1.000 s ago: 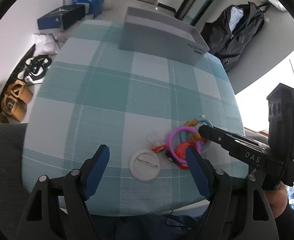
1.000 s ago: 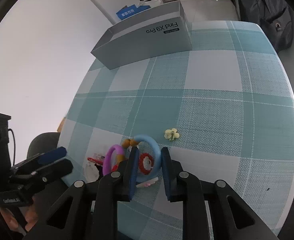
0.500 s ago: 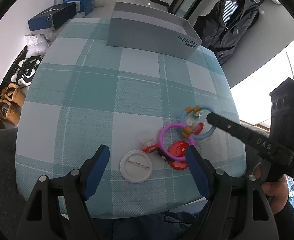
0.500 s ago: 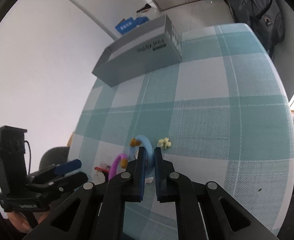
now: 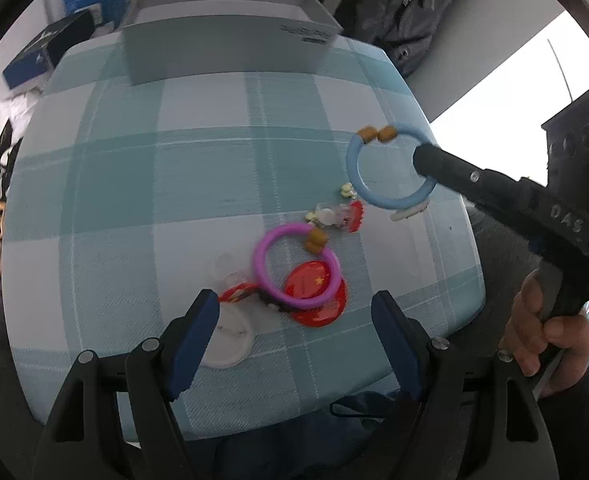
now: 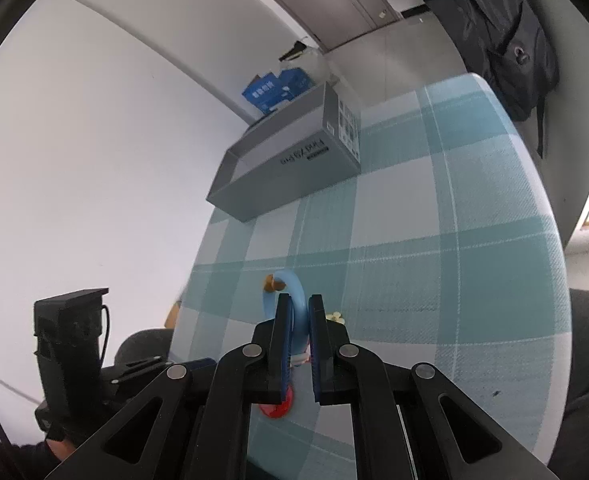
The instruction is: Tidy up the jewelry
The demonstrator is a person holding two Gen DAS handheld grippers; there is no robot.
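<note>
- I read the desk (image 5: 198, 128) first: its checked cloth fills the middle of the left wrist view.
- The grey box (image 5: 230, 40) sits at the top centre of that view, open-topped. I cannot see its inside, so I can't say what it holds.
- My right hand-held gripper (image 6: 300, 332) has just been closing and is now clamped on the blue ring (image 5: 390, 172), which hangs upright at the right of the left view, clear of the cloth.
- The box lies up and left of that ring, well apart, so I judge the carry goes that way, and the right hand is the nearer one.
- My left hand-held gripper (image 5: 298, 332) stands wide and holds nothing, low centre.
- The purple ring (image 5: 294, 268) lies flat just above it, overlapping the red badge (image 5: 318, 300).
</note>
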